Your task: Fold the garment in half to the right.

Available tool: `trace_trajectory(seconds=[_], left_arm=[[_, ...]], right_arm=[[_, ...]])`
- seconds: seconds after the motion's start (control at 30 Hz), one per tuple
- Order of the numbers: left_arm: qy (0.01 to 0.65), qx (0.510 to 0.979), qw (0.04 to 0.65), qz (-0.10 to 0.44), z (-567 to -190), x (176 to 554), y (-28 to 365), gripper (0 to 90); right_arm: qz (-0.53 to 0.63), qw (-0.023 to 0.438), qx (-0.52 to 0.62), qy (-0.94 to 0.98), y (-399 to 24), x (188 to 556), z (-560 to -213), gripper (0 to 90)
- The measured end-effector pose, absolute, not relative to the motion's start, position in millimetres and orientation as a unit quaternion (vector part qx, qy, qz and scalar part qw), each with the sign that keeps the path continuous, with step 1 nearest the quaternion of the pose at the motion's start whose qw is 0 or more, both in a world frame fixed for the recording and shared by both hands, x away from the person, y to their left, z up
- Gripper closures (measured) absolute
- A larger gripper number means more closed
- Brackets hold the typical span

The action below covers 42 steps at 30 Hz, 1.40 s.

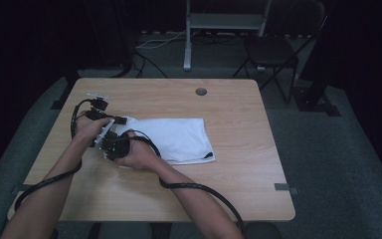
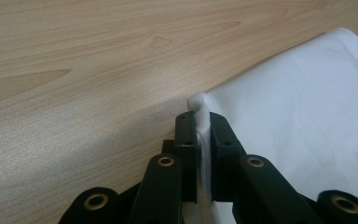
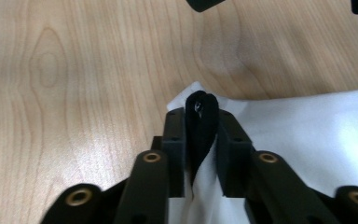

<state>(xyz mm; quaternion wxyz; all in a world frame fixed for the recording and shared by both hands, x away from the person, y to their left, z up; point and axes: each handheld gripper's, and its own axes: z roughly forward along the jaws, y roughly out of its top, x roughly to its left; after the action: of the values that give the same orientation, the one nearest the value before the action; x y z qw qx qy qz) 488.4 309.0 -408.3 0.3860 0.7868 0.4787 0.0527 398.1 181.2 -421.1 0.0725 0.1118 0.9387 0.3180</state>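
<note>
A folded white garment [image 1: 179,139] lay flat on the wooden table [image 1: 238,174], a little left of the table's middle and nearer the left edge than the right, its long sides roughly parallel to the near and far edges. A small black trim showed at its corner toward the near right of the table. The garment's left end was where both hands worked.

The left gripper [image 1: 110,123], held in the person's left hand [image 1: 90,128], sat at the garment's far-left corner. In the left gripper view its two black jaws stood nearly together, pinching a thin upright fold of the white cloth [image 2: 202,135] that rose between the pads and poked out just past their tips, with bare wood to one side and the flat cloth spreading away on the other.

The right gripper [image 1: 115,147], held in the person's right hand [image 1: 140,157], sat at the garment's near-left corner, just beside the left gripper. In the right gripper view its jaws were drawn close on a bunched black strip of fabric [image 3: 202,123] at the cloth's edge, with a white corner showing just beyond the tips and white cloth lying under and beside the jaws. Parts of the other gripper showed dark at the top edge of that view.

No container stood on the table; a small round grommet [image 1: 201,91] lay near its far edge.
</note>
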Motion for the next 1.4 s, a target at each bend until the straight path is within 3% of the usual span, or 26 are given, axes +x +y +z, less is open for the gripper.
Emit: trace_trajectory(seconds=[1.4], left_arm=[[0.467,0.802,0.365,0.070,-385.2,484.4,309.4,84.5]], right_arm=[[0.360,0.072,0.130,0.921,179.7,386.7,-394.1,81.0]])
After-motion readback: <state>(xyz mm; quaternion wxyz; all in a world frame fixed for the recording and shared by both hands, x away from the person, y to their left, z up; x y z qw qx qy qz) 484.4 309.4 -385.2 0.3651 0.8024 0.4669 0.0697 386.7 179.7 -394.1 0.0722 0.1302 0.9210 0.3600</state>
